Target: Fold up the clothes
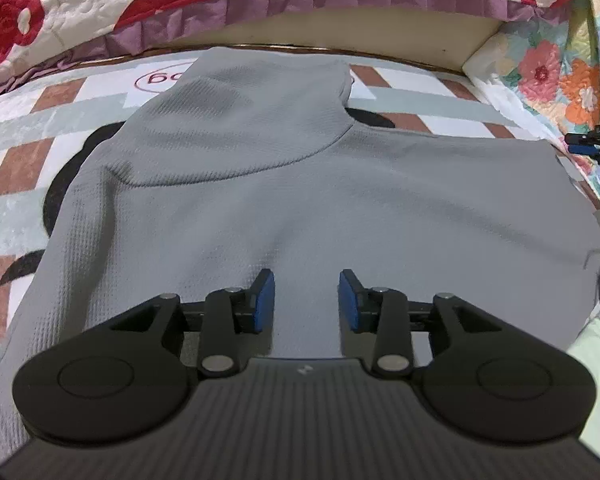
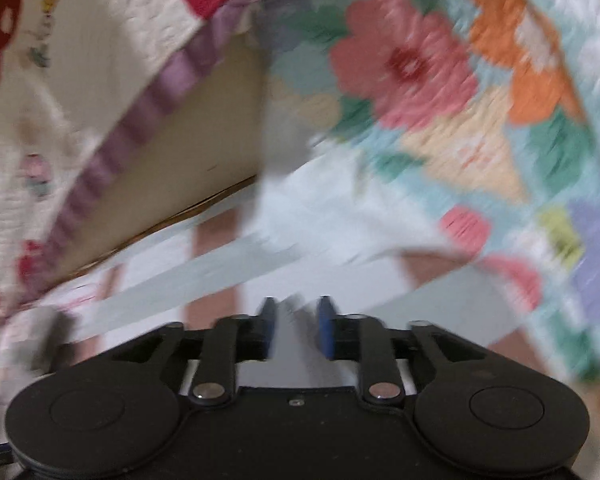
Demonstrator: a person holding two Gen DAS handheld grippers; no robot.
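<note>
One garment (image 1: 300, 200) under left gripper (image 1: 306, 300), seemingly.

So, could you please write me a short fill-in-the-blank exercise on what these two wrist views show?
1. The garment spread on the patterned bed cover is ____ in colour.
2. The left hand-held gripper is ____, with nothing between its pads.
3. The pads on its fingers are ____.
4. The right hand-held gripper appears in a view that is ____ by motion.

Missing words: grey; open; blue; blurred
</note>
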